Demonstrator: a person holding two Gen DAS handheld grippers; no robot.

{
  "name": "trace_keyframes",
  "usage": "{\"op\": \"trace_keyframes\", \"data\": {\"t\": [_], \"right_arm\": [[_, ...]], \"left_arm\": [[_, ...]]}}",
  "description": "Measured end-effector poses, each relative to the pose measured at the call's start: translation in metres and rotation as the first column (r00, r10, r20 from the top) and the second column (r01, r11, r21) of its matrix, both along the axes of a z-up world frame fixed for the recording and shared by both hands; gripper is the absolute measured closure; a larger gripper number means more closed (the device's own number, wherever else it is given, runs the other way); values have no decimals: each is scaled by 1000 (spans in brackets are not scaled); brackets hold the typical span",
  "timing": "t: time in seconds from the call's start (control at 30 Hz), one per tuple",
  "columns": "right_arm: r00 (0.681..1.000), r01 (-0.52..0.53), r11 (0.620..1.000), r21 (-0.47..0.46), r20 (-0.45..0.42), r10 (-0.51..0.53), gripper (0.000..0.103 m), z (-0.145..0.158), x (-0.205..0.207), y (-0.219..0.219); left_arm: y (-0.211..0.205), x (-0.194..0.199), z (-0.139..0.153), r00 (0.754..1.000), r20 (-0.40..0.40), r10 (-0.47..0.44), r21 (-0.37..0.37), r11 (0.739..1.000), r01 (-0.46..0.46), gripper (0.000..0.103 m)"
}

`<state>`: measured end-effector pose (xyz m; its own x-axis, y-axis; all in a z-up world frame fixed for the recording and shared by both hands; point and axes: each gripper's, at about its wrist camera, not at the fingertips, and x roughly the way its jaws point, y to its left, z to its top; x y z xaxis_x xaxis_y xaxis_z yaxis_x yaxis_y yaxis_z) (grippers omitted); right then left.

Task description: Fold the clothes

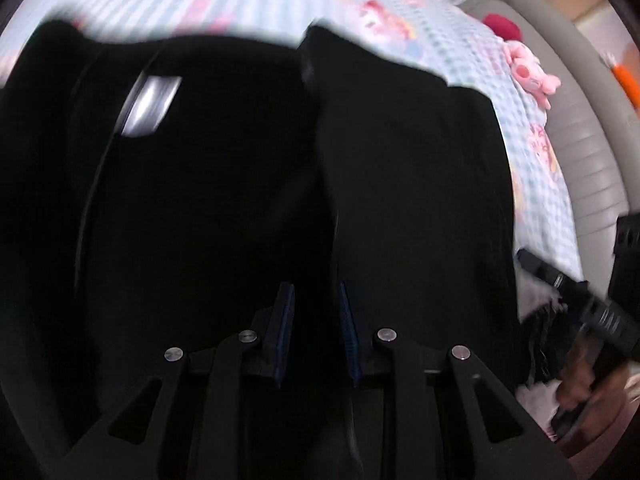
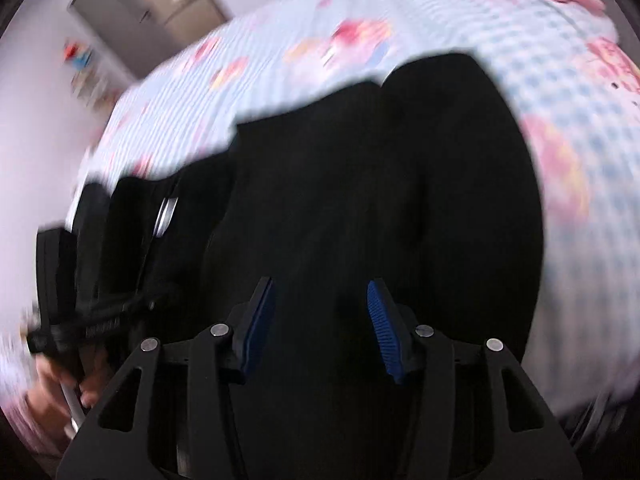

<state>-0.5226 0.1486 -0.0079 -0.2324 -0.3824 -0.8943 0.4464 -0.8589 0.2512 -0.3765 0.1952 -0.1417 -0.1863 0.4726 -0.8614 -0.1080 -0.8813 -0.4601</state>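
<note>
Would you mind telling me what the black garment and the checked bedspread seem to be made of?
Black garment: looks like soft matt woven or knitted cloth; it drapes in folds, weave blurred.
Checked bedspread: probably light printed cotton, matt, with blue-white checks and pink cartoon prints.

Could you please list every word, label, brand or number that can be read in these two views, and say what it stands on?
None can be read.
Silver patch on the black garment: blurred to a bright smear, so any print on it cannot be made out.
Prints on the checked blue bedsheet: pink cartoon pictures only, blurred.
Colourful items on the far wall: too blurred to read.
</note>
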Motion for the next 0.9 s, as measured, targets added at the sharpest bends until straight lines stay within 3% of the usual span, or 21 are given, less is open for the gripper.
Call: {"op": "trace_keyframes", "data": {"t": [0.07,0.13,0.2,0.33,0.37,0.4,0.43,0.5,0.6,0.67,0.73,0.8,0.9], "right_arm": [[998,-46,999,8,33,45,53,-2,34,3],[998,-40,999,6,57,40,53,-3,66,27],[997,42,998,37,65,-44,53,-4,98,48],[970,217,972,92,95,-225,53,-11,163,80],[953,268,958,99,118,-279,53,-16,182,81],[937,300,949,96,155,-312,51,-8,188,121],[917,333,937,103,198,-347,51,-10,201,131],[877,383,918,107,270,-397,47,-25,214,147],[855,381,917,119,332,-399,41,-35,232,165],[864,346,931,119,345,-366,37,-44,239,158],[866,326,937,123,359,-348,35,-48,246,160],[863,329,936,126,363,-352,29,-64,245,130],[863,343,932,116,352,-362,22,-71,248,131]], "left_arm": [[-32,29,-9,999,45,19,55,998,-22,78],[-32,66,-10,996,87,34,84,996,-42,72],[-14,85,-30,990,137,30,50,998,-37,66],[-29,151,-28,973,211,91,-17,996,-90,66],[-27,161,-30,964,227,140,-30,990,-137,65],[-29,173,-30,949,245,199,-44,980,-195,62],[-31,185,-23,934,253,251,-65,968,-243,62],[-44,203,-20,914,253,318,-91,948,-304,61],[-63,219,-13,890,239,388,-103,921,-375,61],[-78,227,6,881,213,422,-129,906,-403,60],[-122,247,33,877,173,448,-170,891,-421,46],[-137,257,34,870,171,463,-200,881,-429,28],[-180,264,8,837,258,482,-186,875,-447,27]]}}
